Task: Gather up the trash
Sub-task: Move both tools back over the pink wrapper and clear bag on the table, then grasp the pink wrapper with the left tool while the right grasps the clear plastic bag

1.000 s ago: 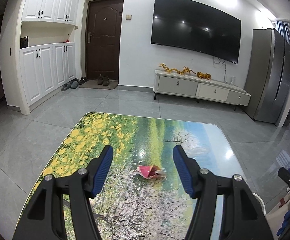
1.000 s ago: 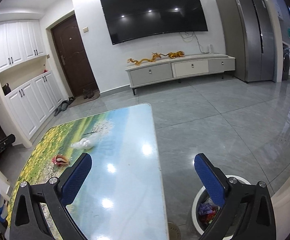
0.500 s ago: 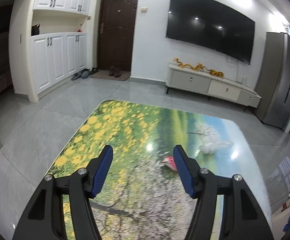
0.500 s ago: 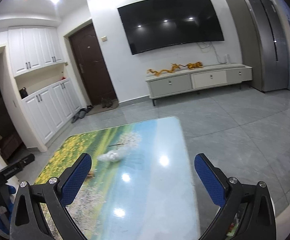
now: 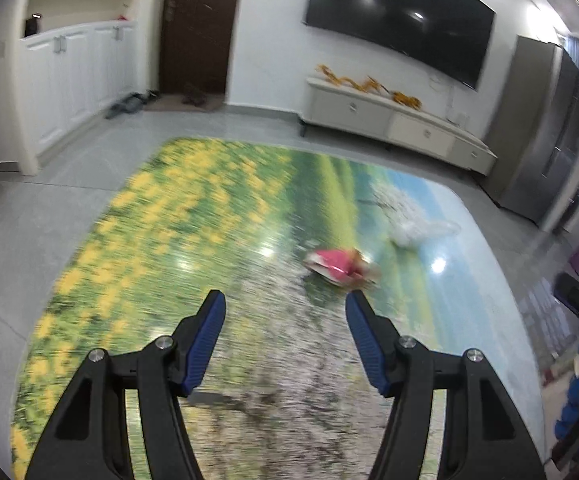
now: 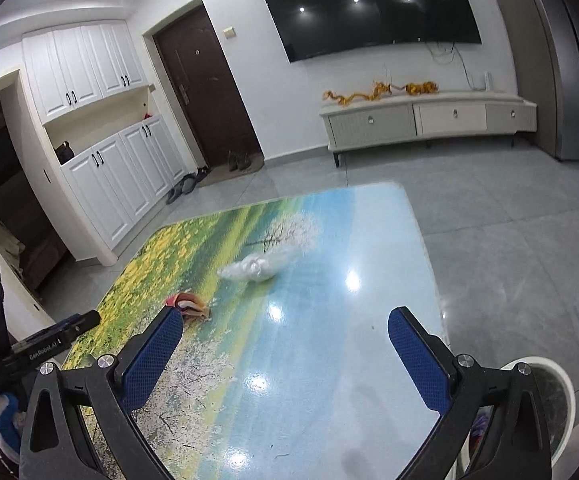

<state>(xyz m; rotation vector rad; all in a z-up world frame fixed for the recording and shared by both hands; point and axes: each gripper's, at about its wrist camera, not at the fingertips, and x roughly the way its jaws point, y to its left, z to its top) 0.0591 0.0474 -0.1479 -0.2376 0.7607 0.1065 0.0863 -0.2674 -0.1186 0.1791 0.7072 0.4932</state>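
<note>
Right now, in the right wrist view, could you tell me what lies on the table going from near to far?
Right gripper's fingers → pink wrapper → white crumpled plastic → far edge of the table.

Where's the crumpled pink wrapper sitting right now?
The crumpled pink wrapper lies on the landscape-print table, just ahead of the left gripper's right finger in the left wrist view, with the white plastic wad beyond it.

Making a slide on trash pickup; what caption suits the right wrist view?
Open right gripper above the landscape-print table, pink wrapper and white crumpled bag ahead, bin beside it.
</note>
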